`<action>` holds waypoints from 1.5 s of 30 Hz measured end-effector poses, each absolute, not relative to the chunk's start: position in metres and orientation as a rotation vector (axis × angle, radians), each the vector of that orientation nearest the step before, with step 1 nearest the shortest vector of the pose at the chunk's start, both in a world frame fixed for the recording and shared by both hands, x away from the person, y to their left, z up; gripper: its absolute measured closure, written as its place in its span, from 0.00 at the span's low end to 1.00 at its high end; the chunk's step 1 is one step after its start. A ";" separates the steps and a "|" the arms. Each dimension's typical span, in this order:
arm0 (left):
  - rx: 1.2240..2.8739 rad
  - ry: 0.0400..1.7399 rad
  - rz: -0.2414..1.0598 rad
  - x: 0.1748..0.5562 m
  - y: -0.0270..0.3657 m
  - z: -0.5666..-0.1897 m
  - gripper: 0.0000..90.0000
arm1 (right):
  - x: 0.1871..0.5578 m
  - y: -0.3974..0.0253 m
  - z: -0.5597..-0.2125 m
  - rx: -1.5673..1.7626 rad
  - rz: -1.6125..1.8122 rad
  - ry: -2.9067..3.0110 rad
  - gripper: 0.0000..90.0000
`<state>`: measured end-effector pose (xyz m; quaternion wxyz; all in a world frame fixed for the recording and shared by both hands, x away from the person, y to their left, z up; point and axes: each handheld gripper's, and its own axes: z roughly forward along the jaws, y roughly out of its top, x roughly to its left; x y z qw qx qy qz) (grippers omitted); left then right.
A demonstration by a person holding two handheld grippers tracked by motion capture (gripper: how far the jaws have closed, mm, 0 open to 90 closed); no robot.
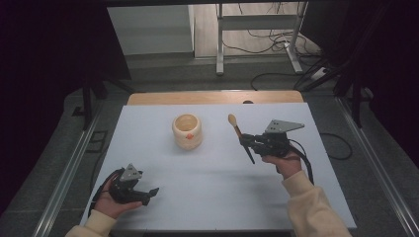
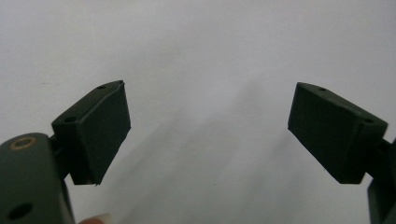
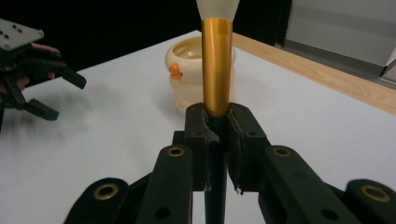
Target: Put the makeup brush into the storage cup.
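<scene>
A brush (image 1: 240, 137) is clamped between the jaws of the right gripper (image 1: 249, 140) and held above the white table (image 1: 212, 197), to the right of a cream pot (image 1: 187, 131) and apart from it. Its long axis is seen tilted in the high view: the pale tip points away toward the far wooden edge (image 1: 207, 97), the dark handle end toward the person. In the right gripper view the gold band (image 3: 216, 65) rises straight from the jaws, the pale head is cut off at the top, and the pot is partly hidden behind it. The left gripper (image 1: 148, 193) is held low at the near left, its jaws apart over bare table. A small orange mark (image 3: 175, 71) on the pot cannot be made out.
</scene>
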<state>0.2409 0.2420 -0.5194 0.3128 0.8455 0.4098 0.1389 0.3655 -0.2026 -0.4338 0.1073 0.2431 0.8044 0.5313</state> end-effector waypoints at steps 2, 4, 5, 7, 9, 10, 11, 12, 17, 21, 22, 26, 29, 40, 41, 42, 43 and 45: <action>2.231 1.081 0.366 0.241 0.242 -0.519 0.15 | 0.366 -0.203 -0.433 0.728 1.581 2.356 0.88; 2.231 1.081 0.366 0.241 0.242 -0.519 0.15 | 0.366 -0.203 -0.433 0.738 1.594 2.346 0.88; 2.231 1.081 0.366 0.241 0.242 -0.519 0.15 | 0.366 -0.203 -0.433 0.747 1.603 2.339 0.88; 2.231 1.080 0.366 0.241 0.242 -0.519 0.15 | 0.366 -0.203 -0.433 0.765 1.618 2.326 0.88; 2.231 1.080 0.365 0.241 0.242 -0.520 0.15 | 0.366 -0.203 -0.433 0.776 1.631 2.317 0.88; 2.231 1.081 0.365 0.241 0.242 -0.520 0.15 | 0.366 -0.203 -0.433 0.782 1.638 2.314 0.88; 2.231 1.080 0.365 0.241 0.242 -0.520 0.15 | 0.366 -0.204 -0.433 0.787 1.643 2.310 0.88; 2.231 1.081 0.365 0.241 0.242 -0.520 0.15 | 0.366 -0.204 -0.433 0.791 1.647 2.307 0.88; 2.232 1.080 0.365 0.241 0.242 -0.520 0.15 | 0.367 -0.203 -0.433 0.802 1.665 2.295 0.88; 2.232 1.080 0.364 0.241 0.242 -0.520 0.15 | 0.367 -0.202 -0.433 0.809 1.679 2.284 0.88; 2.233 1.080 0.364 0.241 0.242 -0.520 0.15 | 0.367 -0.202 -0.433 0.813 1.686 2.280 0.88; 2.233 1.079 0.364 0.241 0.241 -0.519 0.15 | 0.368 -0.201 -0.433 0.827 1.708 2.261 0.88; 2.232 1.078 0.364 0.241 0.241 -0.519 0.15 | 0.368 -0.198 -0.433 0.833 1.723 2.250 0.88; 2.208 1.071 0.372 0.242 0.237 -0.516 0.15 | 0.368 -0.191 -0.433 0.837 1.753 2.239 0.88; 2.202 1.065 0.372 0.243 0.236 -0.515 0.15 | 0.368 -0.191 -0.433 0.838 1.756 2.237 0.88; 2.188 1.060 0.364 0.244 0.234 -0.513 0.15 | 0.368 -0.190 -0.433 0.837 1.758 2.237 0.88; 2.173 1.053 0.360 0.245 0.231 -0.511 0.15 | 0.367 -0.190 -0.433 0.834 1.760 2.235 0.88; 2.153 1.042 0.359 0.248 0.226 -0.507 0.15 | 0.366 -0.190 -0.432 0.835 1.764 2.231 0.88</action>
